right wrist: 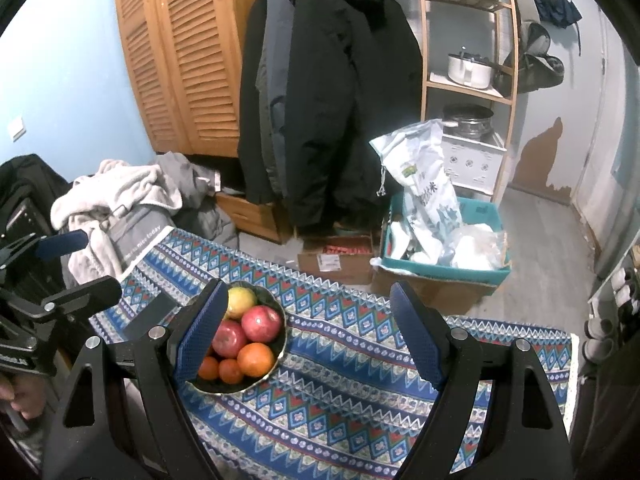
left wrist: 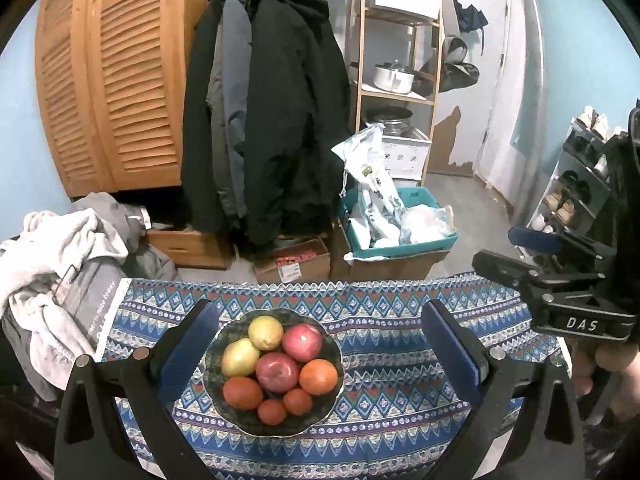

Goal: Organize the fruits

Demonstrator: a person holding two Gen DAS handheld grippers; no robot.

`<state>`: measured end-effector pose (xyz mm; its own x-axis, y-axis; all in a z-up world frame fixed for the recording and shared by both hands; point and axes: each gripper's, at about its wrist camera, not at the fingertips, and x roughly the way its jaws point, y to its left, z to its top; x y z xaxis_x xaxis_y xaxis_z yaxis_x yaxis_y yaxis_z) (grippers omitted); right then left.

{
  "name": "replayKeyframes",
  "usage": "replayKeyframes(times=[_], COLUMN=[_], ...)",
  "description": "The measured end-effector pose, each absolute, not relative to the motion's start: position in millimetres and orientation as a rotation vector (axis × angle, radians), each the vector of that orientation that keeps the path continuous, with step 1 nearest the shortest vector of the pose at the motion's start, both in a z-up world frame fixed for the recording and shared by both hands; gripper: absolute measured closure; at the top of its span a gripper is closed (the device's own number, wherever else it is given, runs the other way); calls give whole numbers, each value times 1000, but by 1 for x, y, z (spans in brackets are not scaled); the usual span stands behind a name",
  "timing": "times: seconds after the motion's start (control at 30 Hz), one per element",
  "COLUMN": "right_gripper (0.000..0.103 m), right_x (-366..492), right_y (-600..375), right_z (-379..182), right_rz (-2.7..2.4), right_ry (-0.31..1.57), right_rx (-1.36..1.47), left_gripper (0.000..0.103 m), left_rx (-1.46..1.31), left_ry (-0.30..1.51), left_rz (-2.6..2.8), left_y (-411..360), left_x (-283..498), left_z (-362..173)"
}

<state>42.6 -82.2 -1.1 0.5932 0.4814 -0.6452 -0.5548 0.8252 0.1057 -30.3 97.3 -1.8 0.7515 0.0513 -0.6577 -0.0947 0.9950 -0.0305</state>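
Judging by the bowl (left wrist: 273, 372), all fruits (left wrist: 277, 372) lay gathered inside it; both claws, left claw (left wrist: 320, 360) and right claw (right wrist: 310, 336), hung spread and empty over the desk (left wrist: 400, 400), nothing visibly left

Between the fingers of my left gripper (left wrist: 320, 356) sits one dark bowl (left wrist: 334, 346) holding eight fruits. I count two yellow-green apples (left wrist: 265, 332), two red apples (left wrist: 302, 342) and four orange fruits (left wrist: 318, 377): two larger, two smaller, nearest my tool. From my right gripper (right wrist: 308, 336) only six of the fruits show, the rest hidden behind its left finger. One patterned cloth (left wrist: 384, 400) lies under the bowl. Beyond my fingers I count one teal crate (left wrist: 404, 246), one white printed bag (left wrist: 372, 184) standing in it, and one wooden shelf unit (left wrist: 434, 60) carrying two pots.
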Motion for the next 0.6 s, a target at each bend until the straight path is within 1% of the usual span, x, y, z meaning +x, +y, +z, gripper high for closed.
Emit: replayKeyframes(times=[0.6], right_gripper=[21], right_x=[44], right_y=[-84], right_z=[1], right_rz=[604], right_ry=[717], right_rx=[-109], left_gripper=[1], left_rx=[-15], left_ry=[689], left_rz=[130], left_y=[95], left_x=[-33], left_z=[2])
